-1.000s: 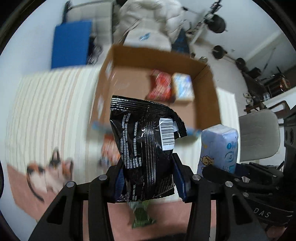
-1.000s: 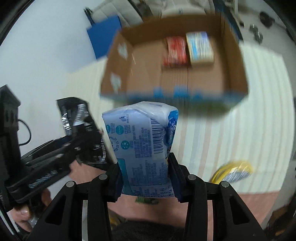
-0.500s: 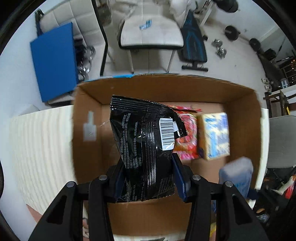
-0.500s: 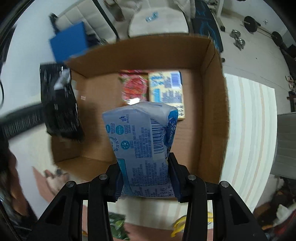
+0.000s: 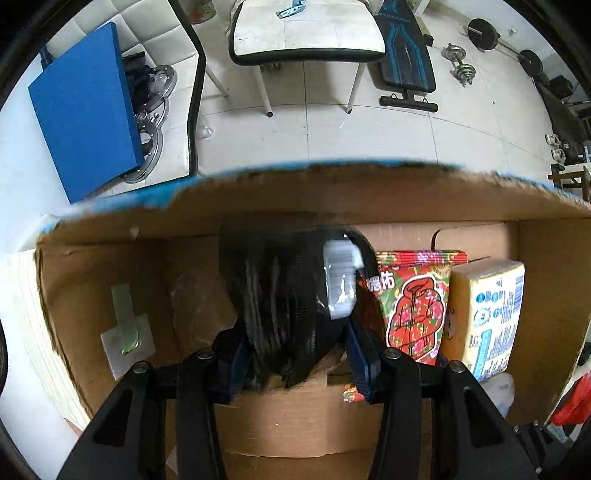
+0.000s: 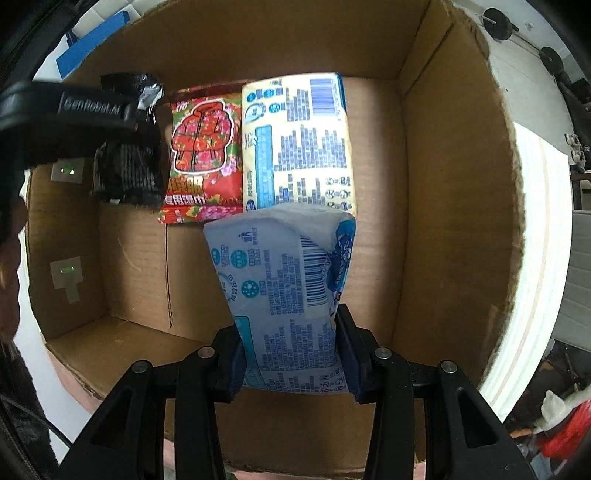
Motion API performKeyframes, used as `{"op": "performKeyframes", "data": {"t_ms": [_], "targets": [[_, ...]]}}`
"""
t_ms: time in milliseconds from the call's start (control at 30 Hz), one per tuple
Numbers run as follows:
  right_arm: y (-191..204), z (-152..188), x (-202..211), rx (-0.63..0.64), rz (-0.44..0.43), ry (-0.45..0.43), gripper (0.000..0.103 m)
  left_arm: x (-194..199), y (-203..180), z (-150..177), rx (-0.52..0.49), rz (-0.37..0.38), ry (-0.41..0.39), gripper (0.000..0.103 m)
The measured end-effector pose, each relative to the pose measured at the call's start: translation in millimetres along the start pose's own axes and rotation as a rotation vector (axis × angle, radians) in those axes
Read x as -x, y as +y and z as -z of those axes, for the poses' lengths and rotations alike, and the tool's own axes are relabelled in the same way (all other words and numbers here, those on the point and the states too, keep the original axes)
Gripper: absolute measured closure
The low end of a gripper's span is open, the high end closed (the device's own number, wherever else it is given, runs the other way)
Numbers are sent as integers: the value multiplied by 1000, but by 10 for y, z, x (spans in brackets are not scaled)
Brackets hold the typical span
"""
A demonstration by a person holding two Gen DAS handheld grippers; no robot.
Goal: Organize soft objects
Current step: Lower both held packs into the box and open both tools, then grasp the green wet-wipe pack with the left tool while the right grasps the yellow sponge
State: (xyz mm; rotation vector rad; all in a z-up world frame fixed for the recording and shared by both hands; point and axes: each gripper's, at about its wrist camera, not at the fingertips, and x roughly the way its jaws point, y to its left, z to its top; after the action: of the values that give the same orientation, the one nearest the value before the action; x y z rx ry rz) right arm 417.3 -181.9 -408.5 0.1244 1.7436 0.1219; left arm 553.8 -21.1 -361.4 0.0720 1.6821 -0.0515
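My left gripper (image 5: pixel 295 360) is shut on a black snack bag (image 5: pixel 291 295) and holds it inside the cardboard box (image 5: pixel 332 199), against the far wall, left of a red floral wipes pack (image 5: pixel 413 302) and a yellow tissue pack (image 5: pixel 487 314). My right gripper (image 6: pixel 290 356) is shut on a light blue tissue pack (image 6: pixel 284 295) and holds it above the box floor (image 6: pixel 136 258), just in front of the yellow tissue pack (image 6: pixel 299 140) and the red pack (image 6: pixel 203 155). The black bag (image 6: pixel 129 162) and left gripper show at the upper left of the right wrist view.
The box stands on a cream striped cloth (image 6: pixel 535 258). Beyond the box are a white chair (image 5: pixel 306 33), a blue board (image 5: pixel 85 118), a weight bench (image 5: pixel 406 62) and dumbbells (image 5: pixel 461 70) on a tiled floor. The box's left floor half is bare.
Both grippers have moved forward and down into the box with their packs. The black bag now sits by the far wall beside the red pack.
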Motion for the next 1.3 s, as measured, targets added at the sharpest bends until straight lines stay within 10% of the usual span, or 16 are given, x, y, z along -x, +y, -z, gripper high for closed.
{"op": "performKeyframes", "data": {"t_ms": [333,533,633,1300], "targets": [[17,33,-76,-2,7,44,33,246,104,-5,37,12,8,54],[64,94,217,-3,10,-13,20,654,178,203,36,43,-70,33],[64,177,337,-14,9,-45,1,820,225,410,43,69,-107,6],[214,946,1259,28,-52,-283,0,2003,56,1876,38,41,-387,5]]}}
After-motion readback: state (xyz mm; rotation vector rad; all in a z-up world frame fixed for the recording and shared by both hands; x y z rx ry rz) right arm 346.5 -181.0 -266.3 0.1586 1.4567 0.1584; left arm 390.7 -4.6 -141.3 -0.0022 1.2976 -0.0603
